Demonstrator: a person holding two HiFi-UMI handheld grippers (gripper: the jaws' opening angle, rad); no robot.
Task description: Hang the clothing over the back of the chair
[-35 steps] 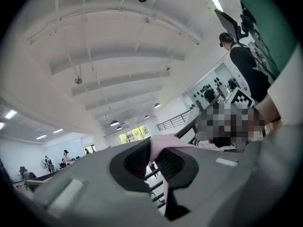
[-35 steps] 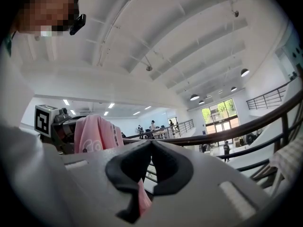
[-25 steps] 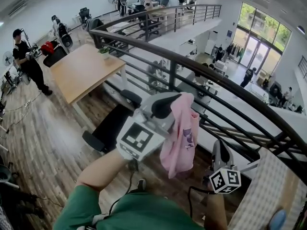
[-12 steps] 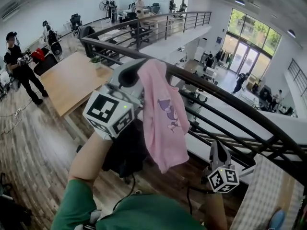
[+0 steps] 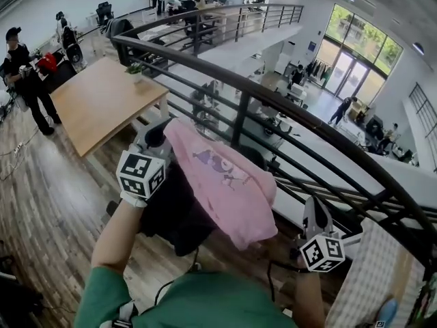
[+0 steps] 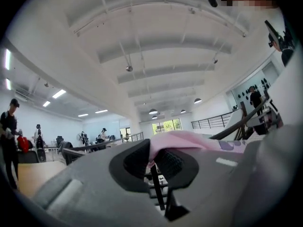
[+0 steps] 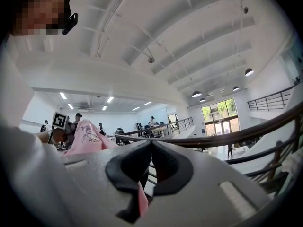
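Note:
A pink garment (image 5: 225, 183) with a purple print fans out from my left gripper (image 5: 162, 130), whose jaws are shut on its edge. In the left gripper view the pink cloth (image 6: 189, 138) comes out from between the pads. The garment hangs above a black chair (image 5: 167, 214) and hides most of it; whether cloth touches chair I cannot tell. My right gripper (image 5: 312, 207) is at lower right, clear of the garment's hem, jaws shut. In the right gripper view (image 7: 149, 148) the pads meet, a pink sliver (image 7: 141, 200) shows below them, and the garment (image 7: 85, 136) is off to the left.
A dark metal railing (image 5: 287, 115) curves across just beyond the chair, with a drop to a lower floor behind it. A wooden table (image 5: 95, 101) stands at left, and a person in black (image 5: 24, 74) beside it. A checked cloth (image 5: 369, 279) is at lower right.
My left gripper has swung the garment up, then down and to the left. The cloth, which hung in a narrow fold, now billows wide above the chair. The right gripper has barely shifted.

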